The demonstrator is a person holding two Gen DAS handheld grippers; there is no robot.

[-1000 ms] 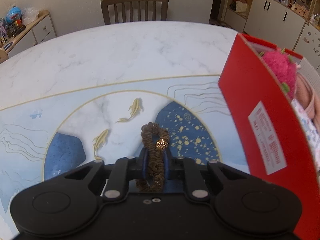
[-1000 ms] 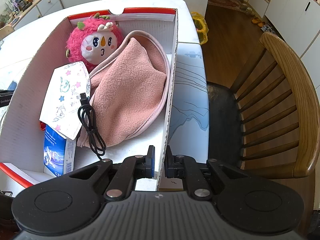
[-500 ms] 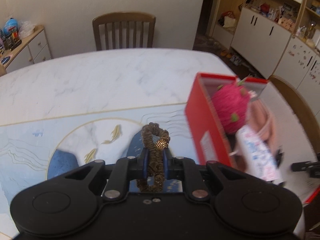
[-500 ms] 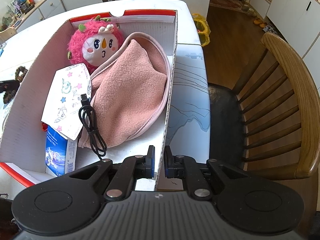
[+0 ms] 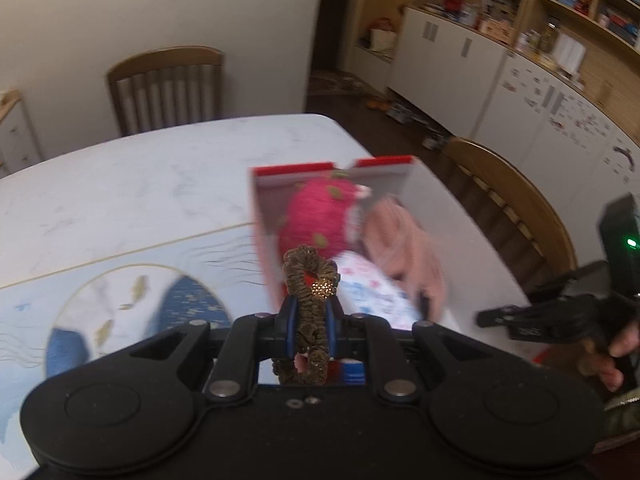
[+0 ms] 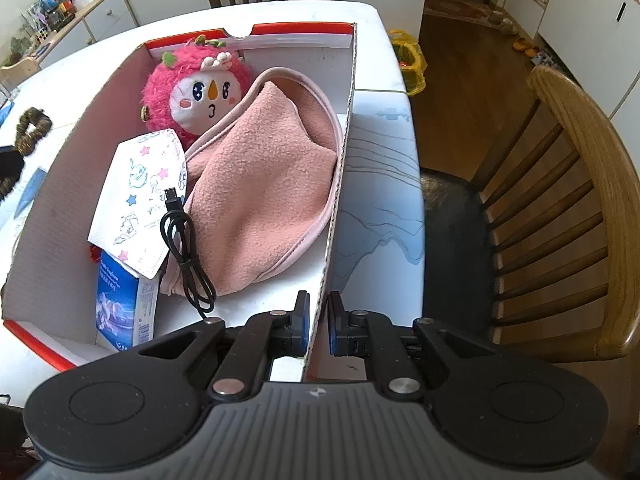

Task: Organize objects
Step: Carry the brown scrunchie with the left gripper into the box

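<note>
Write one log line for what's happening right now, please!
left gripper: shut on brown scrunchie, held above table near box | right gripper: shut on box wall | scrunchie not yet in box

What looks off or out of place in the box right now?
Nothing spilled or damaged. The mask and black cable lie loosely over the pink pouch and tissue pack. The box's right wall is pinched in the right tongs.

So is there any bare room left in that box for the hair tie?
A little. Bare box floor shows along the near end, between the black cable and the right wall. The rest is crowded: plush doll, pink fleece, patterned mask, blue packet.
</note>
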